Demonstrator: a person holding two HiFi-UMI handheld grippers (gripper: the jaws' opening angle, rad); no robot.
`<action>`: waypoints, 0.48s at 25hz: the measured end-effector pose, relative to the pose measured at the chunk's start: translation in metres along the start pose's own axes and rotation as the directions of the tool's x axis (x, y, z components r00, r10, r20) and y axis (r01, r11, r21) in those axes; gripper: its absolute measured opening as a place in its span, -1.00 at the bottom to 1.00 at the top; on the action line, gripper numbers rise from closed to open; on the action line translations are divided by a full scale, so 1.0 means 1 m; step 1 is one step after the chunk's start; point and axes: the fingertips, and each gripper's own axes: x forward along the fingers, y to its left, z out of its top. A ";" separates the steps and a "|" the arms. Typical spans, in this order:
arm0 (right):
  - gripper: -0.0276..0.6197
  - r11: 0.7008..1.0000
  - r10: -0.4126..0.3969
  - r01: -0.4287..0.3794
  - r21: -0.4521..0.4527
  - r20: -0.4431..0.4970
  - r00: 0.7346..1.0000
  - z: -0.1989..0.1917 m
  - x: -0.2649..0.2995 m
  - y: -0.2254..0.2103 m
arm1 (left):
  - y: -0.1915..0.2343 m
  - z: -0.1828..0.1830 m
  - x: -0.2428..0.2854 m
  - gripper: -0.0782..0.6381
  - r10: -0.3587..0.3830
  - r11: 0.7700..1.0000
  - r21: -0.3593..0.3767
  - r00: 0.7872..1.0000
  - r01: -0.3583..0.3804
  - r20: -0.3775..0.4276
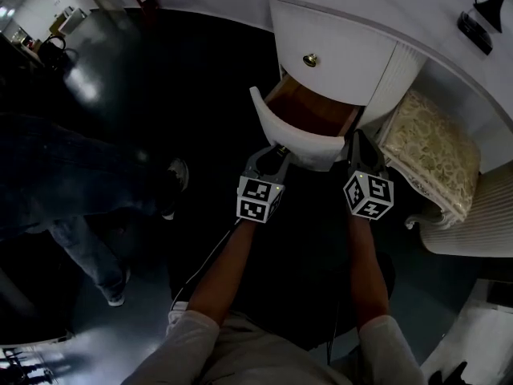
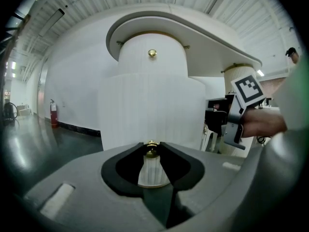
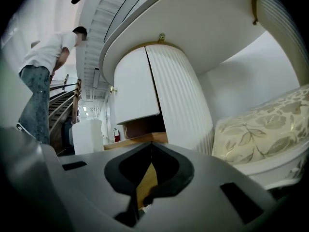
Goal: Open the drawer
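Inside the left claw (image 2: pixel 151 146), pinched, sits the knob (image 2: pixel 152 152) of the open drawer (image 1: pixel 268 123).

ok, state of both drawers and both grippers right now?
Lower drawer: pulled partway out, wooden inside showing.
Upper drawer: shut.
Left gripper: shut on the open drawer's brass knob.
Right gripper: shut, holding nothing.
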 end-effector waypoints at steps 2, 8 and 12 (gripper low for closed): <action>-0.87 1.000 0.005 -0.005 -0.002 -0.012 1.000 -0.005 0.000 -0.002 | -0.004 -0.004 -0.003 -0.48 -0.002 1.000 -0.005 1.000 0.001 -0.014; -0.87 0.999 0.039 -0.040 -0.018 -0.018 0.999 -0.010 0.005 0.004 | -0.001 -0.006 -0.015 -0.48 0.013 1.000 -0.010 1.000 -0.013 -0.008; -0.87 0.999 0.047 -0.048 -0.018 -0.037 0.998 -0.017 0.003 -0.002 | -0.004 -0.010 -0.017 -0.48 0.020 1.000 -0.021 1.000 -0.020 -0.010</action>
